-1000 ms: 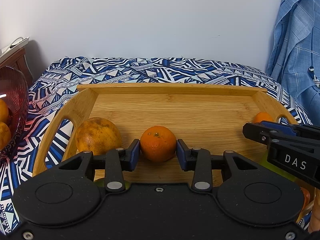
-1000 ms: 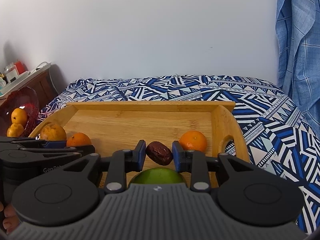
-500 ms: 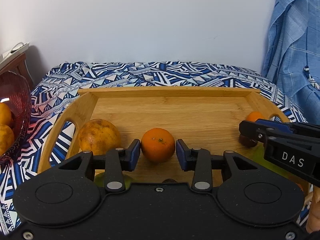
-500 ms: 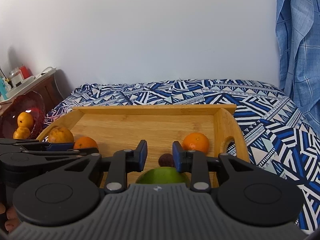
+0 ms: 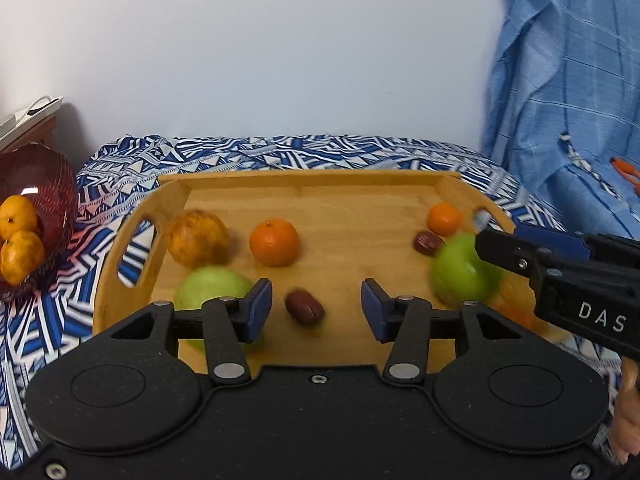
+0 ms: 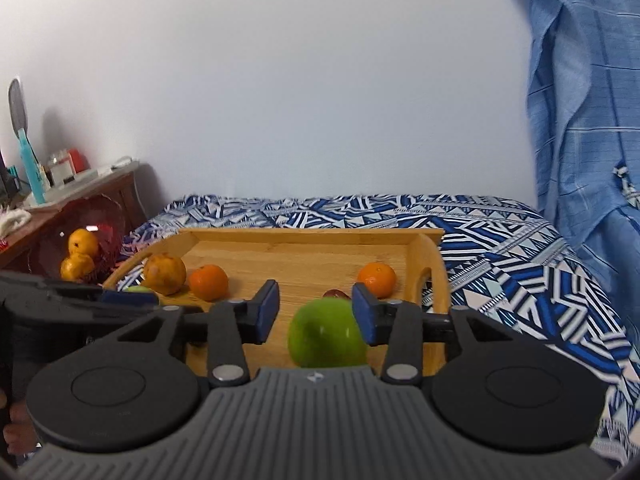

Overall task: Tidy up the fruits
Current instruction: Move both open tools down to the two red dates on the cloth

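Both grippers have drawn back from the wooden tray (image 5: 348, 184), and their jaws have just been opening: the left gripper (image 5: 316, 308) no longer grips the tangerine (image 5: 274, 241), and the right gripper (image 6: 315, 309) has let go of the dark date (image 5: 427, 243). Left jaws stand moderately apart and hold nothing; a second date (image 5: 304, 306) lies on the tray floor below the gap, untouched by either pad. Right jaws likewise stand apart and empty; a green apple (image 6: 326, 334) shows between them in the right wrist view, blurred, and whether the right pad touches it cannot be told. Released tangerine rests left of the tray's centre, just beside a larger mottled orange (image 5: 196, 237). Another green apple (image 5: 214, 294) lies near the tray's front left, partly behind the left finger. A small tangerine (image 5: 443, 219) sits at the right end by the handle cut-out, the released date just in front of it. Tray rests on a bed with a blue and white patterned cover (image 6: 500, 248). Red bowl (image 5: 38, 184) holding more tangerines stands off the tray to the left.
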Demonstrator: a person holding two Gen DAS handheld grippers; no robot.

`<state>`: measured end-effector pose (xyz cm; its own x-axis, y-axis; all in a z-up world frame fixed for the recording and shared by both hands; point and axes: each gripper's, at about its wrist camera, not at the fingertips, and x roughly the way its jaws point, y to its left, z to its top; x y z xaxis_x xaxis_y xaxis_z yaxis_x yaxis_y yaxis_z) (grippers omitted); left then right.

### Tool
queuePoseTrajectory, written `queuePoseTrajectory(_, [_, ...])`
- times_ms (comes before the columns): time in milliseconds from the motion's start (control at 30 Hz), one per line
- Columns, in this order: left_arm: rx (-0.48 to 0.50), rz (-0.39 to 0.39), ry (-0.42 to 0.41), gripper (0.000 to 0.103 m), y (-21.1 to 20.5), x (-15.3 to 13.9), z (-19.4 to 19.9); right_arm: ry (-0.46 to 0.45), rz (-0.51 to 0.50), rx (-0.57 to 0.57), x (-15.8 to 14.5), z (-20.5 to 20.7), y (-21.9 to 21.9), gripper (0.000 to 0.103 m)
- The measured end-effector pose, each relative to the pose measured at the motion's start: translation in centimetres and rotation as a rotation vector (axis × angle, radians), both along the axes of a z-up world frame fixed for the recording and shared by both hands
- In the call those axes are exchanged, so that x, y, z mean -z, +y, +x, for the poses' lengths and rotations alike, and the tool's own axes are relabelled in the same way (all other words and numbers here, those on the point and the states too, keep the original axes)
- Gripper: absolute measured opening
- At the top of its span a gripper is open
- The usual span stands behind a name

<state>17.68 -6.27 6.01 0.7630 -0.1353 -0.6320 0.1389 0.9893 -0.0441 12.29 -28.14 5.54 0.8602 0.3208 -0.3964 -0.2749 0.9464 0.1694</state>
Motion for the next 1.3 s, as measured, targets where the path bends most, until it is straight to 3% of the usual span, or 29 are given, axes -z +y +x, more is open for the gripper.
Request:
queuePoseTrajectory(100, [0.015,-0.005,-0.006,0.053,-0.2,0.2,-2.2,-0.017,-0.011,-0.015,0.6,-2.3,-0.1,0.065])
queuePoseTrajectory(233, [0.030,-0.015,-0.009,0.060,-0.4,0.7,-4.8,-0.038,-0.106,-0.004,1.8,-5.8,0.1,0.071])
queuePoseTrajectory(367, [0.053,-0.014,-0.020,0.071,-0.6,0.9,-7.1,-0.031,-0.111,0.007,2.3,-9.7,-0.7,0.081])
queuePoseTrajectory(567, [0.092,0.008,-0.046,0.082,-1.3,0.7,-9.5,0.004,-0.162,0.040,3.1,-13.0,-1.4,0.085])
queuePoseTrajectory(900, [0.180,0.014,-0.027,0.087,-3.5,1.0,-11.0,0.064,-0.189,0.110,3.2,-14.4,-2.1,0.085])
queuePoseTrajectory(1100, [0.258,-0.037,0.057,0.088,-5.0,1.3,-9.9,0.130,-0.130,0.151,4.5,-14.5,-2.5,0.083])
queuePoseTrajectory(1167, [0.285,-0.055,0.085,0.086,-5.5,1.3,-9.5,0.129,-0.132,0.166,4.7,-14.4,-2.3,0.081])
queuePoseTrajectory(1300, [0.330,-0.122,0.165,0.073,-6.7,1.6,-8.3,0.140,-0.117,0.192,5.4,-14.2,-2.1,0.071])
